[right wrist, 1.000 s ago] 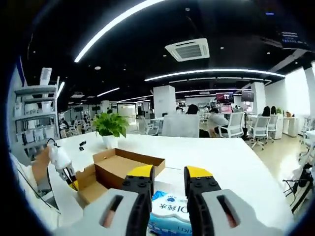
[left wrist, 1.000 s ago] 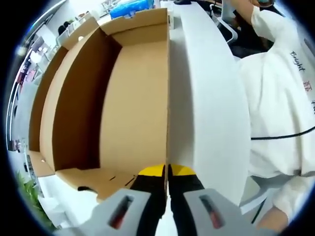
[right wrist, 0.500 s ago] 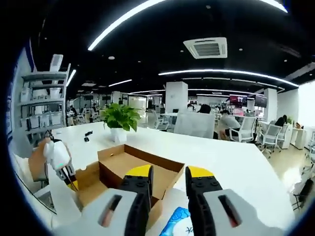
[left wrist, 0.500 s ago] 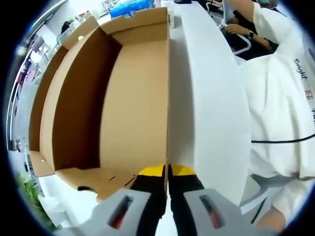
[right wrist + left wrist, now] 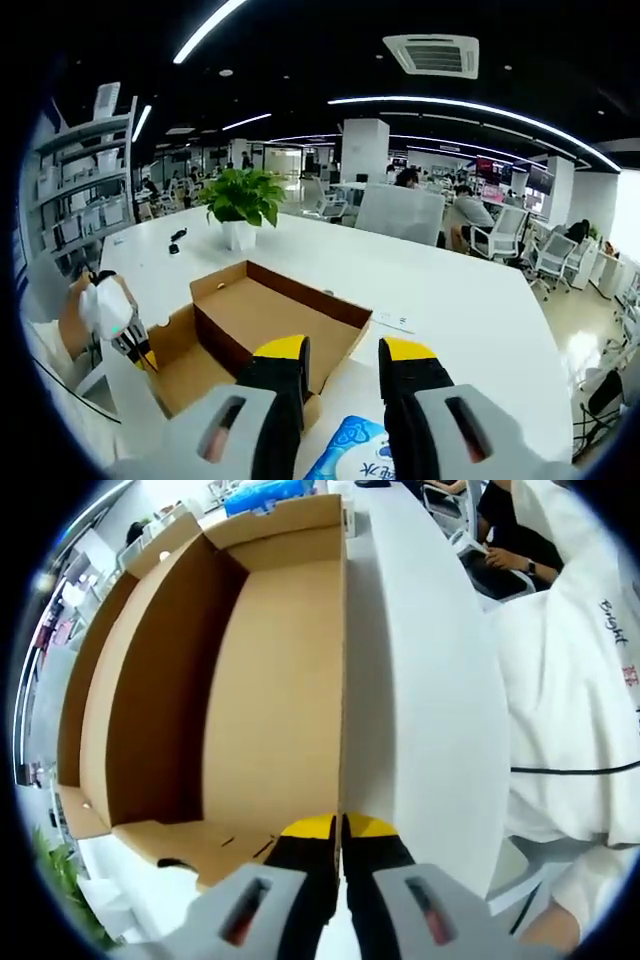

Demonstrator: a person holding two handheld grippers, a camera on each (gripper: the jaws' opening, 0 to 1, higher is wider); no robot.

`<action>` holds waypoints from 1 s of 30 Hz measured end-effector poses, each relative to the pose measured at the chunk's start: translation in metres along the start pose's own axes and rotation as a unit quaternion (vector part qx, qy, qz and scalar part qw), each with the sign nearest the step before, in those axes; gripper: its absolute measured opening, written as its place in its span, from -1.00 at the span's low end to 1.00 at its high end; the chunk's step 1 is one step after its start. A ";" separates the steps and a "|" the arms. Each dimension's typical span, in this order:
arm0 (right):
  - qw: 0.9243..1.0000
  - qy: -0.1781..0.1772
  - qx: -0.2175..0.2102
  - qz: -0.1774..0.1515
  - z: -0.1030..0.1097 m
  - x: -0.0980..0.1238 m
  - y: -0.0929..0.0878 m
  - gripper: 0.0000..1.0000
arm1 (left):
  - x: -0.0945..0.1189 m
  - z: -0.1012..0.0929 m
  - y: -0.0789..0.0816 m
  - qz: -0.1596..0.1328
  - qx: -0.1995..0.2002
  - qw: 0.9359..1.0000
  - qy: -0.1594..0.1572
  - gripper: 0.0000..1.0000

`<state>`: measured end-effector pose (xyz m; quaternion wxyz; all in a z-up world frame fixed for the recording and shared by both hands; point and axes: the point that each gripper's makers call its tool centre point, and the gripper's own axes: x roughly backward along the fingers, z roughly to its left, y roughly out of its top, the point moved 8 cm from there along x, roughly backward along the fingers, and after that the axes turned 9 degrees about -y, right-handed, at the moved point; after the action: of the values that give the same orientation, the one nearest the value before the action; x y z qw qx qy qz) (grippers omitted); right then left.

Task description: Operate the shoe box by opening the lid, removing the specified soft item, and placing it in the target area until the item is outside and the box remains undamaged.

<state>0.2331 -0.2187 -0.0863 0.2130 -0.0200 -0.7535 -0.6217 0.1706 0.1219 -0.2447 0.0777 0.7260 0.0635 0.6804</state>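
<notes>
1. Shoe box (image 5: pixel 262 325) sits wide open on top, so coming in from above is easy; only its cardboard walls get in the way.
2. Left claw (image 5: pixel 340 828) is pinched on the box's edge, blocking that side.
3. A tissue pack (image 5: pixel 348 455) lies right under the right claw (image 5: pixel 343 352).
4. Potted plant (image 5: pixel 240 203) stands well behind the box, with loads of bare white table (image 5: pixel 470 320) to the right.

The shoe box (image 5: pixel 270 680) is plain brown cardboard — matt, slightly fibrous, with raw cut edges. The counter (image 5: pixel 470 320) under it is smooth white with a faint sheen. The tissue pack (image 5: pixel 350 455) has a glossy plastic wrap, white and blue. Each claw looks like matt grey plastic — yellow, black-edged tips.
</notes>
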 end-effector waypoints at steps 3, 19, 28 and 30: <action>1.000 0.004 -0.014 -0.004 -0.004 0.000 -0.004 -0.44 | 0.000 0.000 0.000 0.002 0.000 1.000 0.000 -0.97; 1.000 0.022 0.017 0.014 0.011 -0.013 0.010 -0.50 | 0.000 0.001 -0.001 0.005 -0.001 1.000 0.001 -0.97; 0.998 -0.001 0.027 0.048 -0.004 -0.032 0.016 -0.52 | -0.001 0.001 -0.001 0.004 -0.005 1.000 0.000 -0.97; 0.999 -0.004 0.023 0.045 -0.010 -0.036 0.016 -0.50 | -0.001 0.001 -0.002 0.002 -0.008 1.000 0.001 -0.97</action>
<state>0.2734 -0.2164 -0.0819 0.2378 -0.0515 -0.7667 -0.5942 0.1713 0.1235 -0.2457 0.0818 0.7246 0.0571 0.6819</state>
